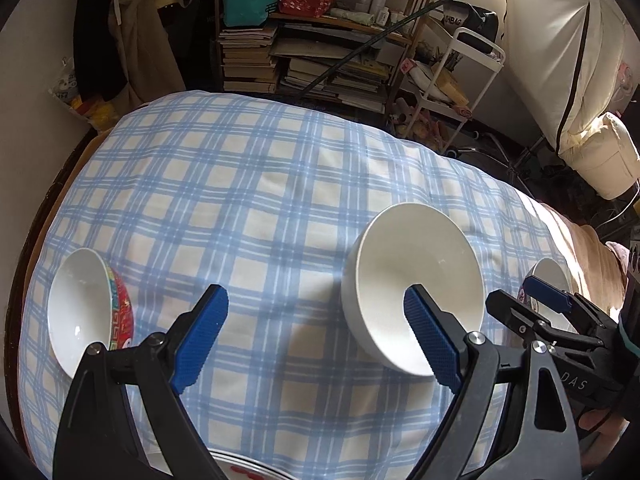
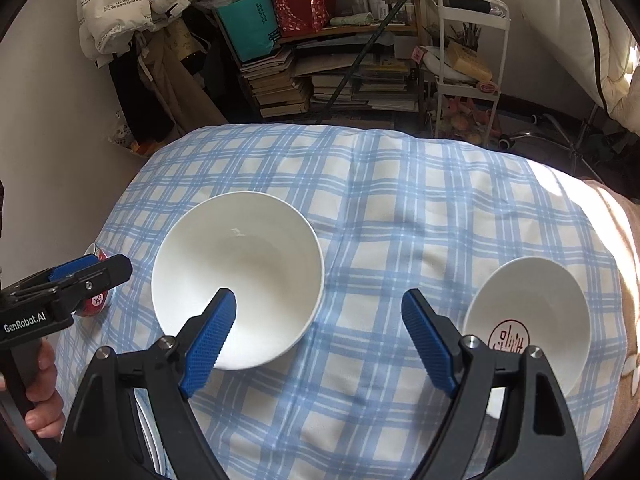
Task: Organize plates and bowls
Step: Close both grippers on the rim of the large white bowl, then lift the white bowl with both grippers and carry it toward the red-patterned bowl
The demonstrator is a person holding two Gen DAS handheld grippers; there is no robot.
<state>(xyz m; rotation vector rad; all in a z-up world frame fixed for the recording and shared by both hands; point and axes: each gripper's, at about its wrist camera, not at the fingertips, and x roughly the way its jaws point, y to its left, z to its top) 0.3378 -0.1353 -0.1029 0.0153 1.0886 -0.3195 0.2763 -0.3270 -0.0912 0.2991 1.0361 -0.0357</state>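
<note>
A plain white bowl stands upright in the middle of the blue checked cloth. My left gripper is open and holds nothing; its right fingertip shows in front of that bowl. My right gripper is also open and holds nothing, with its left fingertip in front of the same bowl. A white bowl with a red patterned outside sits at the left. A white bowl with a red seal inside sits at the right. Each gripper shows in the other's view: the right gripper and the left gripper.
A plate's rim shows at the near edge under the grippers. Beyond the table's far edge stand a bookshelf with stacked books, a white trolley and hanging coats. A hand holds the left gripper's handle.
</note>
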